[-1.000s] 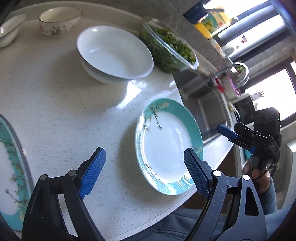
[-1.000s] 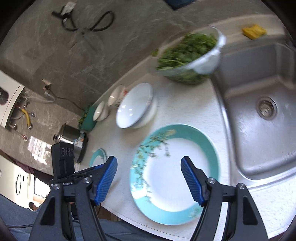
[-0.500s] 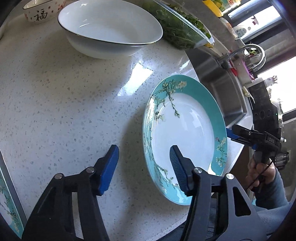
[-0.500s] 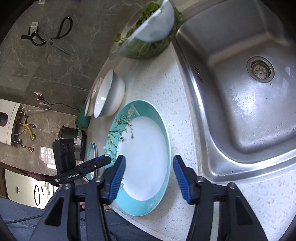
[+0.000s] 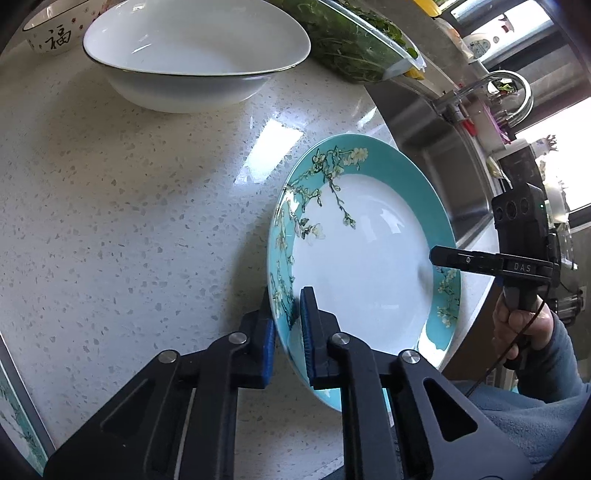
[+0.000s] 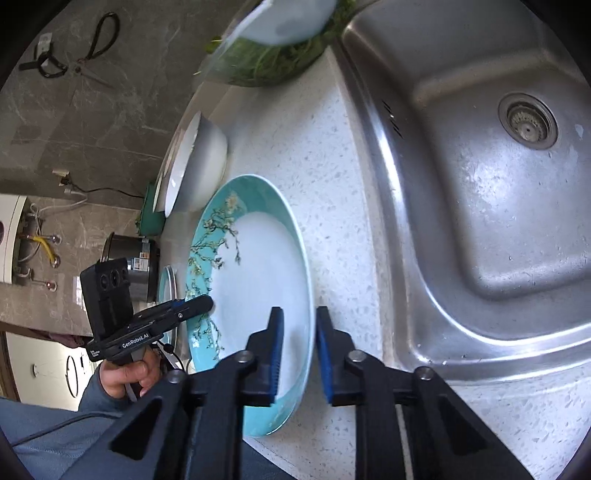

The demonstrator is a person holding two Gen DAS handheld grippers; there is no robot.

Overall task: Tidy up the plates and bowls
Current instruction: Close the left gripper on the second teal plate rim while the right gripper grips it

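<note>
Your left hand-held gripper (image 5: 287,325) is clamped on the near-left rim of the teal blossom-pattern plate (image 5: 365,266), blue pads pressed on either side of the rim. Your right hand-held gripper (image 6: 298,354) is clamped on the opposite rim of the same plate, one pad over the white well, the other outside the rim toward the sink (image 6: 480,184).

The plate sits on the speckled white counter (image 5: 129,221), just beside the stainless sink and near the counter's front edge. Whether its underside is touching the counter cannot be told.

Behind the plate on the counter stands a large white bowl (image 5: 195,51) with a dark rim line. A small bowl with a Chinese character (image 5: 55,33) stands to its left, and a clear glass bowl of green herbs (image 5: 354,44) to its right, next to the sink. The edge of a second teal plate (image 5: 14,413) shows at the far left. A hand (image 5: 521,325) in a blue sleeve grips the right gripper's handle.
</note>
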